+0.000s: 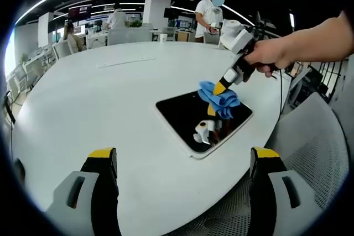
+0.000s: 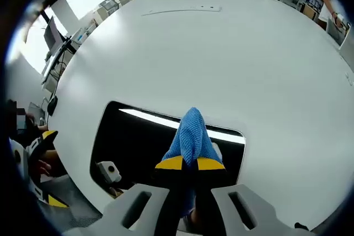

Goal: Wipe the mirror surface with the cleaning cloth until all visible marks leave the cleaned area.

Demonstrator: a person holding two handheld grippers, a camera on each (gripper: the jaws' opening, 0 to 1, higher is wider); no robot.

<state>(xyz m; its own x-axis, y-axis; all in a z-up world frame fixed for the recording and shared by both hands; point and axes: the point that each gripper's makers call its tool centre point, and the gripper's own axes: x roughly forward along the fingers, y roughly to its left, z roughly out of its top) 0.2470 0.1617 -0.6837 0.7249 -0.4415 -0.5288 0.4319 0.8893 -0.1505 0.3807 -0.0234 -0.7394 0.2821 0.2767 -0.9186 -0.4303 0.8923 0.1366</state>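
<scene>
A dark rectangular mirror (image 1: 188,120) with a white rim lies flat on the white table (image 1: 99,109). A blue cleaning cloth (image 1: 218,98) rests on its far right part, pinched by my right gripper (image 1: 220,88), which a hand holds from the right. In the right gripper view the cloth (image 2: 191,136) rises from between the shut yellow-tipped jaws of my right gripper (image 2: 189,163), pressed on the mirror (image 2: 133,142). My left gripper (image 1: 182,156) hovers open at the table's near edge, short of the mirror, holding nothing.
A grey mesh chair (image 1: 315,153) stands to the right of the table. A long thin strip (image 1: 126,62) lies on the far side of the table. People and desks are in the office behind. The left gripper (image 2: 38,153) shows at the left edge of the right gripper view.
</scene>
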